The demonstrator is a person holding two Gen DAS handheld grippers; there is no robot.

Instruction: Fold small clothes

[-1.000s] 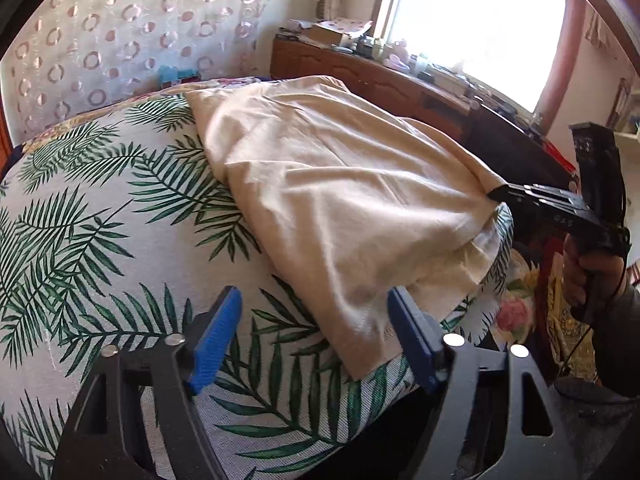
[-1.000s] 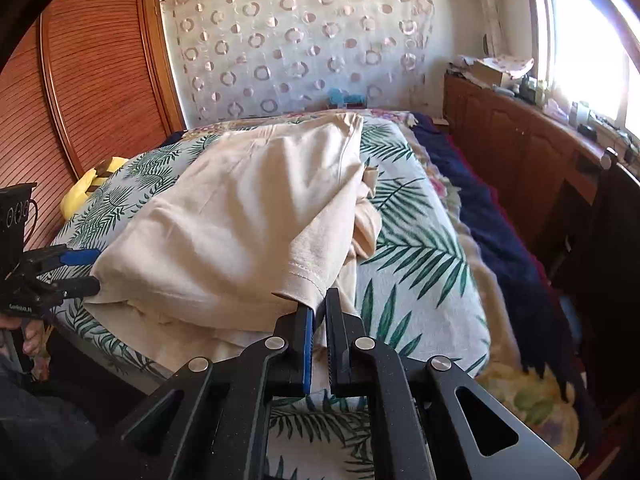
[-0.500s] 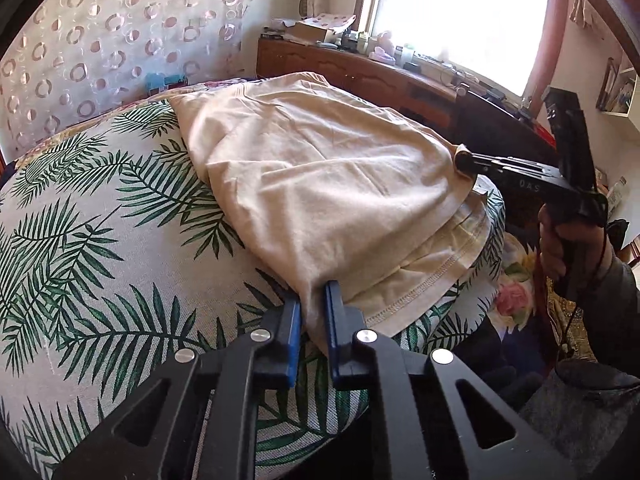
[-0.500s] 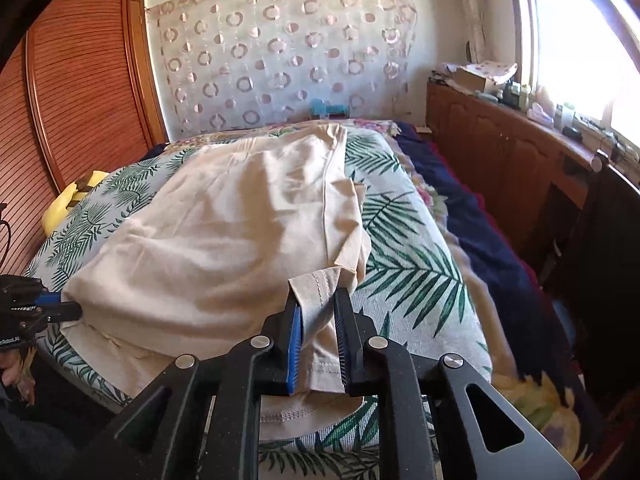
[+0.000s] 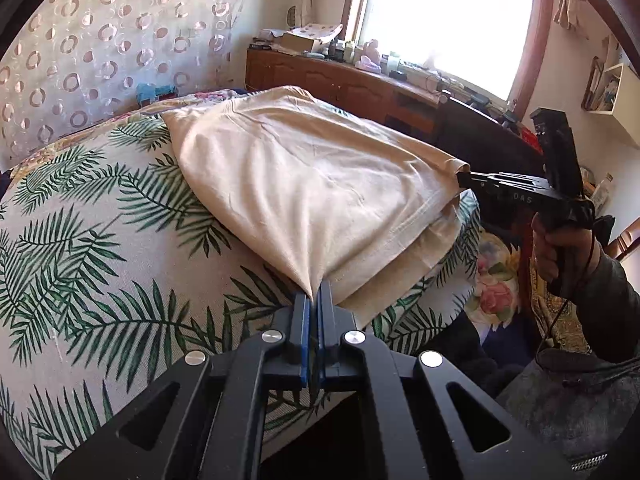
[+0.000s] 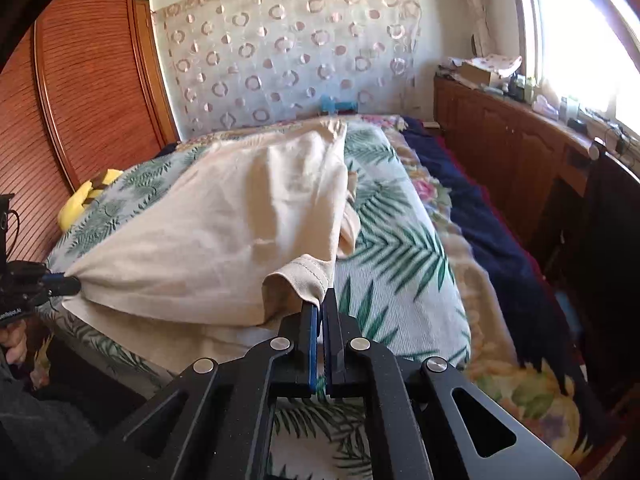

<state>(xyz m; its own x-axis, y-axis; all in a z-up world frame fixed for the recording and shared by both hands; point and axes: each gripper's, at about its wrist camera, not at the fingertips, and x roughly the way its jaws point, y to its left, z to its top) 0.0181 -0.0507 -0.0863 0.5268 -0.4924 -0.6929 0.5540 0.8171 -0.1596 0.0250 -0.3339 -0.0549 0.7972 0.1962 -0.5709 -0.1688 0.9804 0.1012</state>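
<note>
left gripper (image 5: 314, 298) jaws clamped on shirt (image 5: 320, 184) corner | right gripper (image 6: 321, 300) – likewise, seemingly hem

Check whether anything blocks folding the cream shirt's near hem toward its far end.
Nothing visible does. Left gripper and right gripper each pinch a near corner of the cream shirt; only shirt fabric and palm-print bedspread lie ahead.

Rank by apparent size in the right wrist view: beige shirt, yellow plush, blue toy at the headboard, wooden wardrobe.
1. Wooden wardrobe and beige shirt: look alike in size; the shirt is nearer, so unranked.
2. Yellow plush.
3. Blue toy, smallest and farthest away.
</note>
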